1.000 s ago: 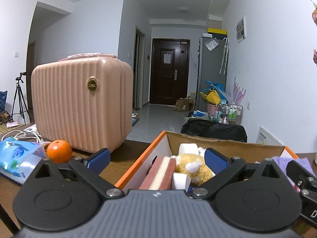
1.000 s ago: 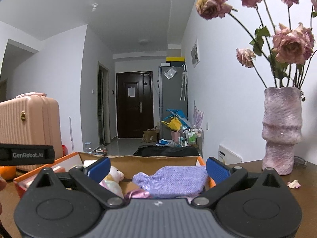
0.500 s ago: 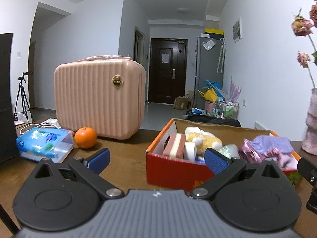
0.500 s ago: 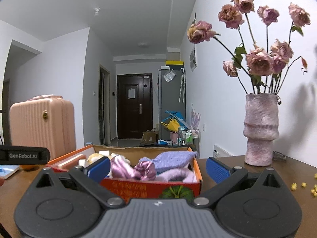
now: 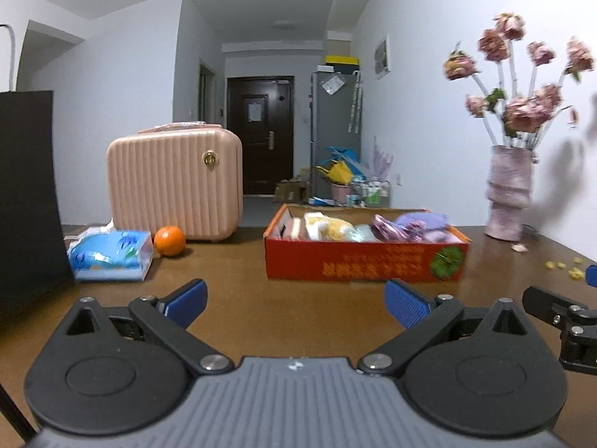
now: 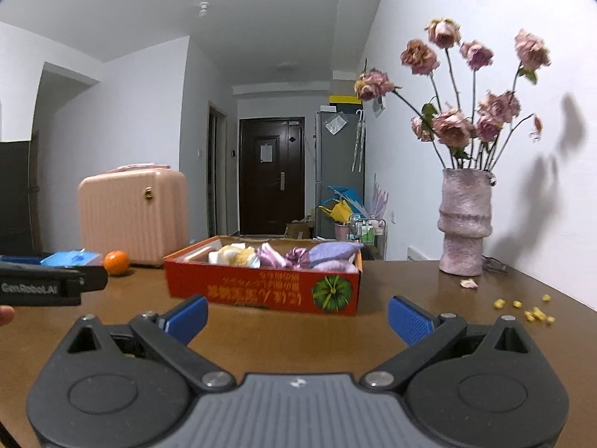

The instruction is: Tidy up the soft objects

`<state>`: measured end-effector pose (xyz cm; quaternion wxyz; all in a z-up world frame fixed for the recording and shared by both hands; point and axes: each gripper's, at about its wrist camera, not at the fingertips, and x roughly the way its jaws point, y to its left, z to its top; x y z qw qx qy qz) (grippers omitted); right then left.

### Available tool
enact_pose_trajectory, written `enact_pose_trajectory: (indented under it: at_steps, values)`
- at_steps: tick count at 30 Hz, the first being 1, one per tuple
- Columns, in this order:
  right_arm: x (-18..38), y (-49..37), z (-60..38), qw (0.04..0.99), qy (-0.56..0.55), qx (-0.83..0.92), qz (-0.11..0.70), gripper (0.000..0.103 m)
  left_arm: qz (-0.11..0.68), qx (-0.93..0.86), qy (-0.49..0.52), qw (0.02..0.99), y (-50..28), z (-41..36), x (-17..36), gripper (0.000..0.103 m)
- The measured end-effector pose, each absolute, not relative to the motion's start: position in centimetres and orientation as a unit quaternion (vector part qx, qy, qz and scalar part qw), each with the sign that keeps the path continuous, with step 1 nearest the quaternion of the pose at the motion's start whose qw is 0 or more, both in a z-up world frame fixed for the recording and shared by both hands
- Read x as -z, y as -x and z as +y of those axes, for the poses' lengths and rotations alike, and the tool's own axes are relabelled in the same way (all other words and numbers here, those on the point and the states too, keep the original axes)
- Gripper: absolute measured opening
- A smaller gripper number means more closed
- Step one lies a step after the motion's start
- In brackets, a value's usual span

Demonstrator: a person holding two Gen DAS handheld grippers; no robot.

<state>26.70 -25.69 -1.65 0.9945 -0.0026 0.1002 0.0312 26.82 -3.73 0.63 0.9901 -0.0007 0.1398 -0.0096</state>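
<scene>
Inventory, L to R, all placed rel. to the red box (image 5: 363, 263) on the brown table (image 5: 298, 310).

- Black panel (image 5: 26, 194): far L of box, at table edge.
- Blue tissue pack (image 5: 110, 255): L of box, well apart.
- Orange (image 5: 169, 240): L of box, just R of tissue pack, in front of the pink case.
- Pink ribbed case (image 5: 175, 186): L of and behind box.
- Red box: open top, long axis runs L–R across both views. Holds the soft items: sponge blocks (image 5: 298, 226) at L end, yellow plush (image 5: 330, 227) next, pink satin scrunchies (image 6: 283, 257) mid, purple cloth (image 6: 335, 254) at R end.
- Vase w/ dried roses (image 6: 464, 224): R of box, apart.
- Yellow crumbs (image 6: 530, 311): R of box, nearer camera.

Grippers:
- Left gripper (image 5: 294, 300): wide apart, nothing held. Box lies ahead, slightly R of its centreline.
- Right gripper (image 6: 296, 315): wide apart, nothing held. Box lies straight ahead, slightly L.

Judgement: neither arm clearly nearer; L faces the sponge/plush end, R the cloth end. All soft items appear boxed, so task looks near done.
</scene>
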Motion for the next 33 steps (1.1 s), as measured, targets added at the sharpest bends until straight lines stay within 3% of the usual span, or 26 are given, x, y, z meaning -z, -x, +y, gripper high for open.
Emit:
enact_pose_trajectory:
  at_steps: [13, 33]
  values:
    - [0.4, -13.4, -27.1, 0.994, 0.002, -0.02, 0.111, 0.103, 0.104, 0.027, -0.033, 0.994, -13.5, -2.7, -0.3, 0.103]
    - [-0.3, -9.3, -27.0, 0.996, 0.004, -0.021, 0.09, 0.103, 0.079, 0.03, -0.035, 0.996, -10.3, -2.7, -1.0, 0.103]
